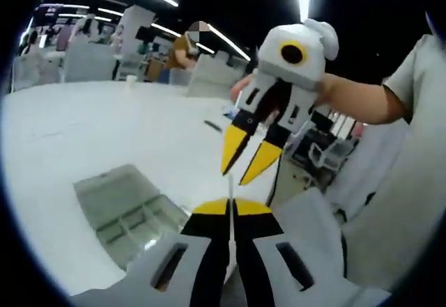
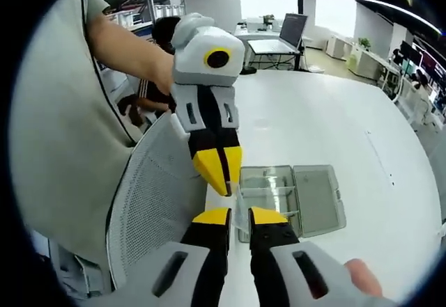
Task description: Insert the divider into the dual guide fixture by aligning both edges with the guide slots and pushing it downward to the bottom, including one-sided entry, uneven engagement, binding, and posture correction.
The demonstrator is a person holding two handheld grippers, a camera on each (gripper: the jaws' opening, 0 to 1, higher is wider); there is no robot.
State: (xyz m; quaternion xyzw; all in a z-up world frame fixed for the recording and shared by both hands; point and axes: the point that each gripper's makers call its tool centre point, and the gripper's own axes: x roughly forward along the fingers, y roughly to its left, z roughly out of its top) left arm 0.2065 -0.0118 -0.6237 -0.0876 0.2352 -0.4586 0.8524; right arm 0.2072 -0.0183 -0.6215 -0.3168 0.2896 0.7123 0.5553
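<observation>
My left gripper is shut on a thin clear divider, seen edge-on as a pale line rising between its yellow tips. The right gripper hangs just above that edge, jaws apart, tips pointing down at it. In the right gripper view its own jaws stand open, and the left gripper comes in from above with its tips closed together. The guide fixture, a clear compartmented box with its lid folded open, lies on the white table below both grippers. The same box sits low and left in the left gripper view.
A grey mesh chair back stands by the table edge beside the grippers. The person's sleeve and forearm come in close behind the right gripper. A laptop sits at the table's far end. More desks and a person are in the background.
</observation>
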